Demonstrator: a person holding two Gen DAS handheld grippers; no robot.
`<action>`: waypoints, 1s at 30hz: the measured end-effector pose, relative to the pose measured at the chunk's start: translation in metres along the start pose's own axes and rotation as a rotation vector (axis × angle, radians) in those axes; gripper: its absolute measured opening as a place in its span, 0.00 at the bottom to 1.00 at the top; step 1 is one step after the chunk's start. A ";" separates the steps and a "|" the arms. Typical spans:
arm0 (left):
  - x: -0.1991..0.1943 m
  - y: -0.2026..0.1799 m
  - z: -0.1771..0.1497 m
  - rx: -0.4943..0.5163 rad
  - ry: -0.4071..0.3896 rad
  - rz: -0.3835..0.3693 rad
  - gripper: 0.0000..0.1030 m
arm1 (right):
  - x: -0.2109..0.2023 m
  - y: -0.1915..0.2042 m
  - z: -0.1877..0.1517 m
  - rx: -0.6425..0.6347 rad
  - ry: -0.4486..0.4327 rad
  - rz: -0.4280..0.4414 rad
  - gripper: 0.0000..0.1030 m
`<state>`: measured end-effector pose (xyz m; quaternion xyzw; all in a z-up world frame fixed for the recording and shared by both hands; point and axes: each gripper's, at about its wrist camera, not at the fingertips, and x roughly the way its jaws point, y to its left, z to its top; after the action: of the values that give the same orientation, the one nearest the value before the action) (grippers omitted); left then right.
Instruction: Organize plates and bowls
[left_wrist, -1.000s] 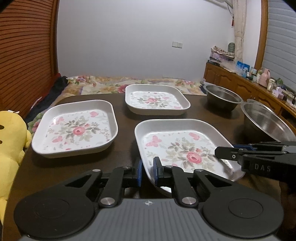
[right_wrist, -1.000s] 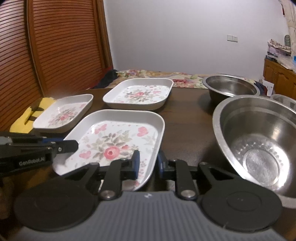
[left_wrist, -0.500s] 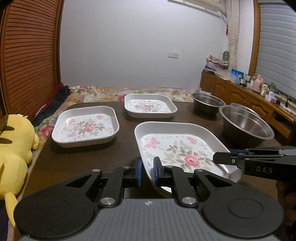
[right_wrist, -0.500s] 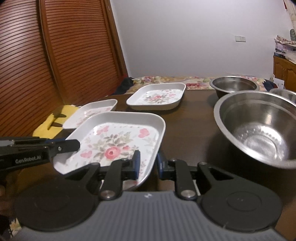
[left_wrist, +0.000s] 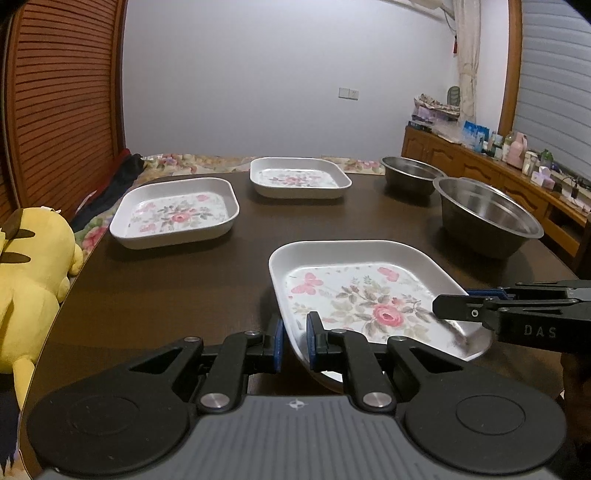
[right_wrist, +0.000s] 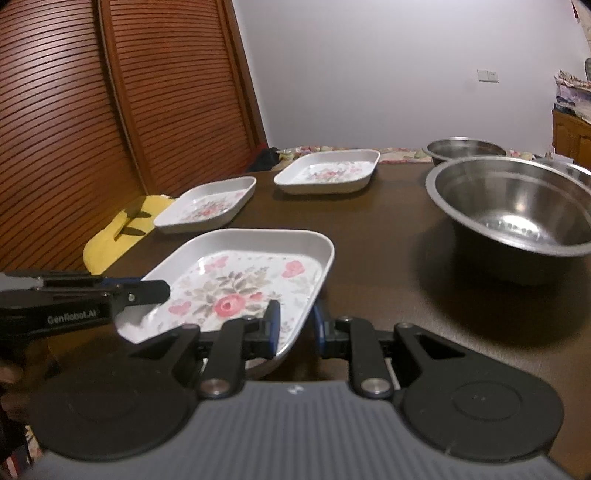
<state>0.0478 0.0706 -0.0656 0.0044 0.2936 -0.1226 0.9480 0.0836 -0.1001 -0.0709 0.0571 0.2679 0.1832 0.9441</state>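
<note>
Both grippers clamp one floral plate (left_wrist: 369, 295): the left gripper (left_wrist: 294, 345) pinches its near-left rim, the right gripper (right_wrist: 295, 328) its near-right rim. Ahead of them sit two more floral plates (left_wrist: 177, 214) (left_wrist: 299, 177), empty; to the right, two empty steel bowls (left_wrist: 487, 218) (left_wrist: 410, 173). All stand on a dark wooden table (left_wrist: 166, 288), a yellow plush toy (left_wrist: 26, 277) at its left edge.

Open tabletop (left_wrist: 166, 295) along the near left edge. Blocked toward the far left corner by two flowered plates (left_wrist: 175, 212) (left_wrist: 299, 177). Crowded along the right edge: big steel bowl (left_wrist: 487, 218), smaller bowl (left_wrist: 412, 179) behind it.
</note>
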 end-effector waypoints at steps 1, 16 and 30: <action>0.000 0.000 -0.001 -0.001 0.001 0.000 0.14 | 0.001 0.000 -0.001 0.002 0.003 -0.001 0.20; 0.007 0.002 -0.008 -0.013 0.016 0.009 0.14 | 0.002 0.001 -0.010 -0.001 0.002 -0.003 0.21; 0.007 0.002 -0.005 -0.018 0.011 0.015 0.14 | 0.000 0.000 -0.013 -0.007 -0.009 -0.007 0.21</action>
<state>0.0508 0.0714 -0.0733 -0.0010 0.3000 -0.1127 0.9473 0.0769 -0.0997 -0.0821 0.0538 0.2631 0.1806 0.9462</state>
